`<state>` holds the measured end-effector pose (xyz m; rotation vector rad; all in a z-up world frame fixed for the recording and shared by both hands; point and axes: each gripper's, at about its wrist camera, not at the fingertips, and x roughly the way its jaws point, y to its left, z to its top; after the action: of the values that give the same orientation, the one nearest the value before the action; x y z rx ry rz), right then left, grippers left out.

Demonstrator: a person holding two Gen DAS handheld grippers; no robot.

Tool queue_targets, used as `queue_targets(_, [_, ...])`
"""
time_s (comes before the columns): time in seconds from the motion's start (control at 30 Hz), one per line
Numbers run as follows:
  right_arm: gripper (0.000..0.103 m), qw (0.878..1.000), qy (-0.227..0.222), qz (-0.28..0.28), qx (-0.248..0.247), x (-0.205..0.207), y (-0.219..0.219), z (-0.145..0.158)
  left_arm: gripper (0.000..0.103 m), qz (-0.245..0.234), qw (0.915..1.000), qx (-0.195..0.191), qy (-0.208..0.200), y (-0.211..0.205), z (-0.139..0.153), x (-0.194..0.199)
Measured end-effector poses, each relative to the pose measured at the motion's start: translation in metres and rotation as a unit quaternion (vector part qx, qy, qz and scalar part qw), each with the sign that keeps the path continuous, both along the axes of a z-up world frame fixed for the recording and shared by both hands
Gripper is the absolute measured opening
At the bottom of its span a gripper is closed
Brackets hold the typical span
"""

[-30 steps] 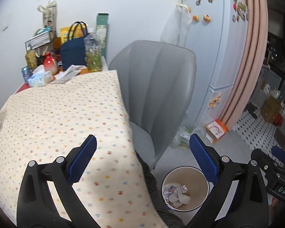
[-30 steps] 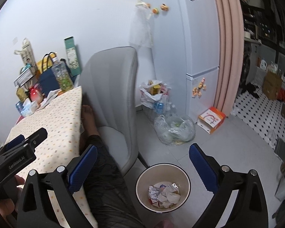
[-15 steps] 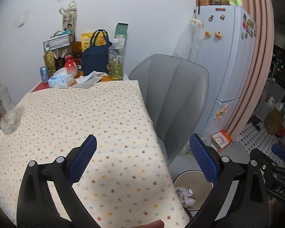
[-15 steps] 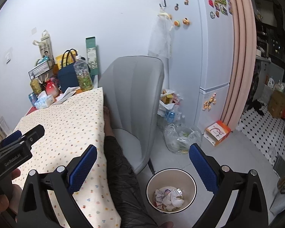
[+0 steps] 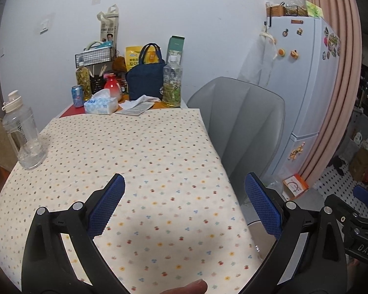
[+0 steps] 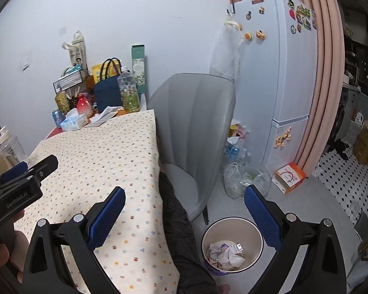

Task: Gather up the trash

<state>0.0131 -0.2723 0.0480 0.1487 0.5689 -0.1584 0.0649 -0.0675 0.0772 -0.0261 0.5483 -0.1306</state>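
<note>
Both jaws gape empty, left gripper (image 5: 184, 202) now raised over the tablecloth (image 5: 135, 161). Right gripper (image 6: 184, 210) has the trash bin (image 6: 231, 223) of crumpled paper (image 6: 225, 253) at 5 o'clock.

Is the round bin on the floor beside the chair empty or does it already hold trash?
Holds trash. In the right wrist view the bin stands upright with crumpled paper covering its bottom, well below the rim.

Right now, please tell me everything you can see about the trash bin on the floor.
The trash bin is a small round open bucket, cream-coloured inside, with no lid in view. It stands upright on the grey floor, right of the table and in front of the grey chair. Crumpled white paper covers its bottom. Neither gripper touches it.
</note>
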Motion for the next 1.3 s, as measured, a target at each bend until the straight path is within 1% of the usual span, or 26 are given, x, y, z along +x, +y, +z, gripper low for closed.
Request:
queue_targets(0.4, [0.095,1.000,0.000,0.019,0.002,0.002,0.017,0.000,0.097,0.020,0.9998,0.000,-0.003,0.022,0.001,-0.010])
queue_targets(1.3, [0.095,0.999,0.004,0.034,0.001,0.007,0.031,-0.008,0.097,0.037,0.9993,0.003,0.000,0.034,-0.007,-0.014])
